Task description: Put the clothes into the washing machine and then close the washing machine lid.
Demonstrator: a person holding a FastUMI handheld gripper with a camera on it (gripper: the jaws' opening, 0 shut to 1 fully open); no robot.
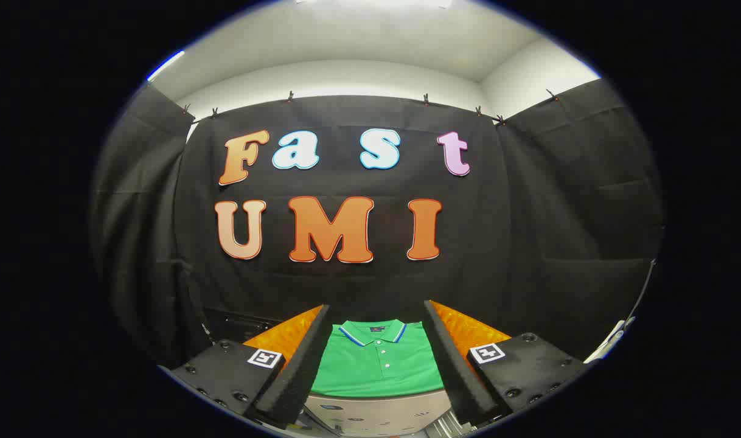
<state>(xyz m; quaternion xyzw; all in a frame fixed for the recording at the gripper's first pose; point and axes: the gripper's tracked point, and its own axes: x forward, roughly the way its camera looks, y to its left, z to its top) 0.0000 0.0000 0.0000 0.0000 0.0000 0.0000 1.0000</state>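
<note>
A folded green polo shirt [379,362] with a blue-and-white striped collar lies flat below and ahead of me, collar toward the far side. It rests just beyond a pale grey surface with small markings [376,410], which may be the washing machine's top; I cannot tell if its lid is up or down. My gripper [376,316] is open, held above the shirt, and the shirt shows in the wide gap between the two fingers. Nothing touches the pads.
Black cloth forms the booth's back wall [358,286] and both sides. A dark box-like object [236,325] sits low to the left of the fingers. A white cable or rail [614,340] runs down the right side.
</note>
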